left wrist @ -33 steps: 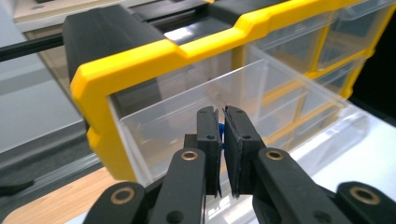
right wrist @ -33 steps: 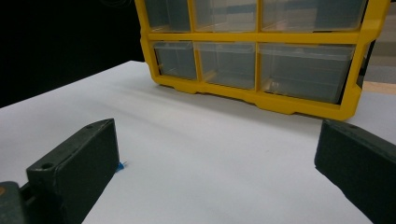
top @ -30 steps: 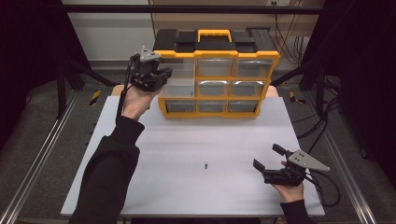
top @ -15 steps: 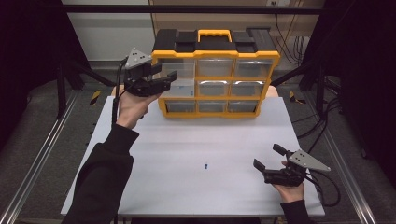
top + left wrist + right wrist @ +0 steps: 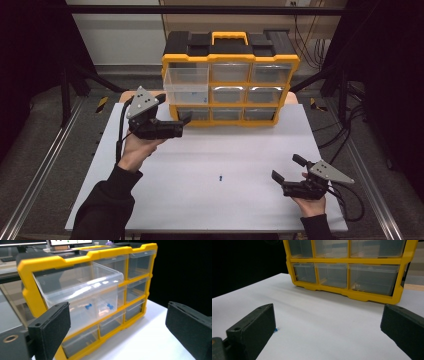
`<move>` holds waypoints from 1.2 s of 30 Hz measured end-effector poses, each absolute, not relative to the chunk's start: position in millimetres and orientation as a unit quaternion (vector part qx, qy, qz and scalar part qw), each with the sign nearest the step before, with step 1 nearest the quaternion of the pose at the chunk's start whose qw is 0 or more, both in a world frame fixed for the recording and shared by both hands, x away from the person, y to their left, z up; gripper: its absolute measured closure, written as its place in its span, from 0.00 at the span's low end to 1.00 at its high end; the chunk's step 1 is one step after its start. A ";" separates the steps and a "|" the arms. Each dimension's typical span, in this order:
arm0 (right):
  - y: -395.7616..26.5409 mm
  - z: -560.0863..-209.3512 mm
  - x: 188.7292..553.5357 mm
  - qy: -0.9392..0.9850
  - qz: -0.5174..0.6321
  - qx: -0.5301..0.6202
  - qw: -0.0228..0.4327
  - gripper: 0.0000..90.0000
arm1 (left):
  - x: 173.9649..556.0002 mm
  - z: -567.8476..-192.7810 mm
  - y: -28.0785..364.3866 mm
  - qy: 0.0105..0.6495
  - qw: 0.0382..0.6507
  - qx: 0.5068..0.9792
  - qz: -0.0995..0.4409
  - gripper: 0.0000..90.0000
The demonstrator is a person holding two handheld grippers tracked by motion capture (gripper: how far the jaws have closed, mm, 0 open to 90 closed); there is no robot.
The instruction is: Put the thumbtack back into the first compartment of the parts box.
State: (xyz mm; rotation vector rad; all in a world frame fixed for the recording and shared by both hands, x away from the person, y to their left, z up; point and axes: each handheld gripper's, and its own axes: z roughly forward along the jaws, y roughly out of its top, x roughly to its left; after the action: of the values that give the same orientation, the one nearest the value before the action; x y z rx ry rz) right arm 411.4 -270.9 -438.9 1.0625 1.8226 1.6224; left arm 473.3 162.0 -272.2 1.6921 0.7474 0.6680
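Pushpin point(image 5: 220, 177), small and blue, is lying alone on the white table point(image 5: 240, 150) at about the centre of the high view, well apart from both grippers. At twelve o'clock the yellow-framed organiser point(image 5: 230, 80) is standing with its black top and nine clear drawers; the top-left drawer point(image 5: 186, 86) is sitting pulled out, and in the left gripper view two more blue pins point(image 5: 88, 306) are showing through its glossy, see-through wall.

Left gripper point(image 5: 186, 121) is hovering at ten o'clock, just in front of the organiser's lower left corner, jaws spread wide and holding nothing. Right gripper point(image 5: 286, 170) is resting near the table at four o'clock, jaws likewise wide apart and empty, with the pin's blue tip peeking beside its left jaw in the right gripper view.

Risks, as I am judging them: the pin is tiny and hard on a smooth surface, so blunt black jaws closing on it may be flicking it away or pinching it crooked. The thin plastic drawer, projecting unsupported, may be tipping or sliding free if a jaw is knocking it, spilling its pins.
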 end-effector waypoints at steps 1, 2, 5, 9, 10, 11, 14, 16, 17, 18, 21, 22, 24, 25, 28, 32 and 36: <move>-270.7 -438.9 411.3 0.665 0.592 0.388 0.238 0.01 | 471.3 -276.1 162.3 0.316 0.556 0.715 0.280 0.05; -271.4 -439.3 411.7 0.668 0.588 0.387 0.242 0.01 | 469.0 -281.5 162.4 0.317 0.559 0.714 0.279 0.04; -270.2 -439.3 411.8 0.666 0.587 0.393 0.241 0.01 | 464.3 -294.4 163.4 0.315 0.559 0.716 0.275 0.03; -270.6 -439.5 412.0 0.667 0.587 0.390 0.242 0.01 | 461.0 -317.6 164.1 0.324 0.557 0.718 0.262 0.02; -270.3 -439.6 412.0 0.667 0.587 0.391 0.241 0.01 | 460.7 -320.2 164.7 0.324 0.554 0.721 0.259 0.02; -270.6 -439.7 412.0 0.668 0.587 0.389 0.240 0.01 | 460.2 -325.8 164.5 0.328 0.556 0.721 0.252 0.02; -270.4 -440.5 412.8 0.670 0.585 0.387 0.243 0.01 | 458.8 -340.5 163.2 0.333 0.548 0.727 0.244 0.02; -270.2 -440.6 412.8 0.670 0.586 0.386 0.242 0.01 | 458.2 -348.2 162.3 0.337 0.545 0.730 0.236 0.02; -270.2 -440.6 412.8 0.670 0.586 0.386 0.242 0.01 | 457.7 -351.6 161.7 0.337 0.546 0.731 0.232 0.02; -270.3 -439.8 411.9 0.668 0.587 0.390 0.239 0.01 | 457.0 -354.9 160.5 0.338 0.546 0.732 0.228 0.02; -271.5 -440.0 412.7 0.668 0.588 0.385 0.244 0.01 | 454.7 -364.6 156.4 0.338 0.546 0.734 0.221 0.03; -271.2 -439.8 412.5 0.668 0.588 0.387 0.242 0.01 | 453.9 -368.1 154.4 0.338 0.546 0.735 0.216 0.03; -270.6 -440.0 412.5 0.669 0.587 0.388 0.240 0.01 | 452.9 -376.4 149.8 0.339 0.542 0.741 0.206 0.03; -270.4 -440.0 412.5 0.668 0.587 0.388 0.240 0.01 | 452.6 -379.2 148.1 0.340 0.540 0.742 0.203 0.03; -270.7 -439.8 412.4 0.668 0.588 0.388 0.241 0.01 | 453.2 -389.5 139.4 0.341 0.526 0.754 0.196 0.03; -270.4 -439.8 412.2 0.666 0.589 0.389 0.240 0.01 | 453.2 -401.6 127.1 0.340 0.514 0.766 0.184 0.04; -269.8 -440.3 412.8 0.668 0.589 0.386 0.241 0.01 | 452.8 -415.0 112.1 0.339 0.496 0.780 0.172 0.05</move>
State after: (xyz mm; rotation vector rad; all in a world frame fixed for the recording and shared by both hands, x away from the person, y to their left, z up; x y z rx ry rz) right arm 412.8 -269.8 -440.3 1.0549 1.8276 1.6100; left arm 452.8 112.1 -415.0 1.8905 0.8216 0.4156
